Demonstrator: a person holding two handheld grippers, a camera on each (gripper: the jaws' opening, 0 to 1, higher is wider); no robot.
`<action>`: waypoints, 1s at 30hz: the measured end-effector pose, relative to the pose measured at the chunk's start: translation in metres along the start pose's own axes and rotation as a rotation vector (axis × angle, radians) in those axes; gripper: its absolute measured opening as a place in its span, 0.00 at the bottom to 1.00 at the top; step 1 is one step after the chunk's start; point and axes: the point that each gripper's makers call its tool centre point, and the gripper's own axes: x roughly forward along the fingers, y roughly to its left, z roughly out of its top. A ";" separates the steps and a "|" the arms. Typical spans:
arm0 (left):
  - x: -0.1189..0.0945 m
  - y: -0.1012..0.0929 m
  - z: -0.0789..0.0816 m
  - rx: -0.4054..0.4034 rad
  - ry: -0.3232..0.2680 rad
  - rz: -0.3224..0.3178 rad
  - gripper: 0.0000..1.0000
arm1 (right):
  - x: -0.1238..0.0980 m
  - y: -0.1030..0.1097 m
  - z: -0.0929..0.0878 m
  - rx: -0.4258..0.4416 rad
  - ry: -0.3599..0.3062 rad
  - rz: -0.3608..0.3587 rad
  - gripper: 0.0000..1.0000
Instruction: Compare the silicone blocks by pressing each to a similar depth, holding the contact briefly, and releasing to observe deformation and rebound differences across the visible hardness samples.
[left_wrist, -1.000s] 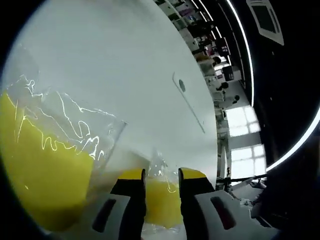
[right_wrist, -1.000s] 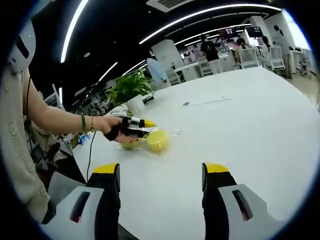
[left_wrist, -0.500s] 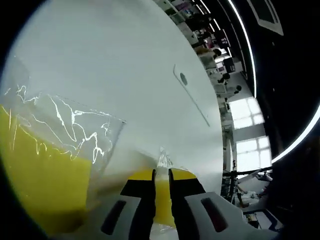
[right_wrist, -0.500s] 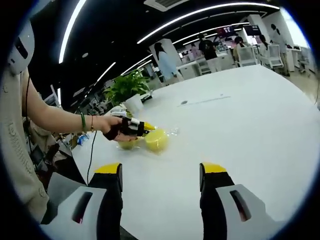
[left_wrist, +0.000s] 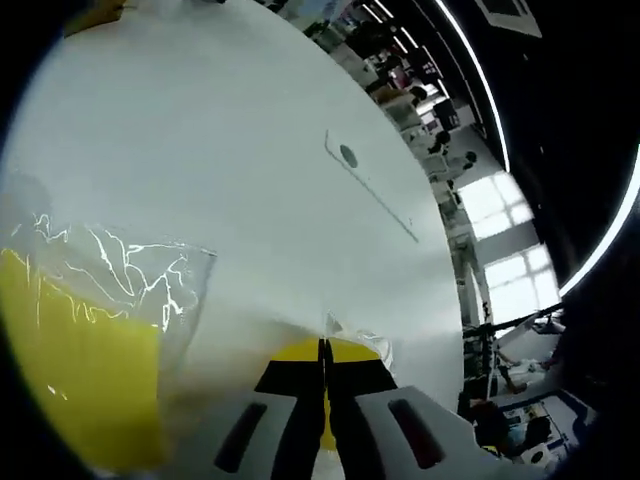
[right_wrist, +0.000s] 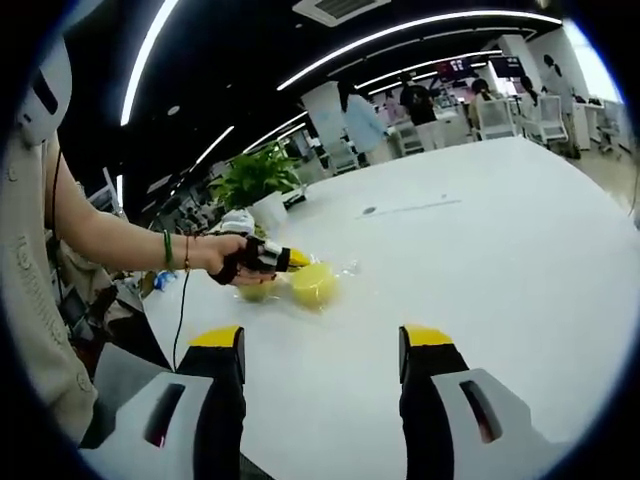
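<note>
Left tool (left_wrist: 323, 352): jaws pressed almost together in the left gripper view, with only a thin sliver of yellow showing between the yellow-tipped fingers — it is pinching a small silicone block (left_wrist: 326, 425) wrapped in clear film, squeezed nearly flat. A larger yellow block (left_wrist: 70, 380), also in crinkled transparent wrap, lies just beside it on the white counter (left_wrist: 230, 150), at the left of that view. A small dark round mark with a thin line (left_wrist: 368, 183) sits farther out on the counter surface. In the right gripper view the same left tool (right_wrist: 285, 260) appears held in a person's hand (right_wrist: 228, 262), bracelets at the wrist, its tip at the two yellow blocks: the small one (right_wrist: 258, 290) under the hand, the larger one (right_wrist: 313, 283) just to its right, the two close together. Right tool (right_wrist: 322, 338): jaws spread wide, nothing between them, hovering above the counter (right_wrist: 500, 230) and well apart from the blocks. A potted green plant (right_wrist: 255, 180) stands at the far counter edge behind the hand. Chairs and people are visible in the background — too small to detail.
</note>
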 end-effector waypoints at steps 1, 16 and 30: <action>-0.002 -0.004 0.000 0.004 0.002 -0.009 0.00 | -0.001 0.000 0.000 -0.002 -0.002 0.000 0.57; -0.020 -0.051 -0.004 0.298 -0.048 -0.055 0.00 | -0.014 0.012 0.010 -0.037 -0.026 0.005 0.55; -0.051 -0.092 -0.021 0.473 -0.056 -0.117 0.00 | -0.027 0.026 0.020 -0.078 -0.060 0.008 0.54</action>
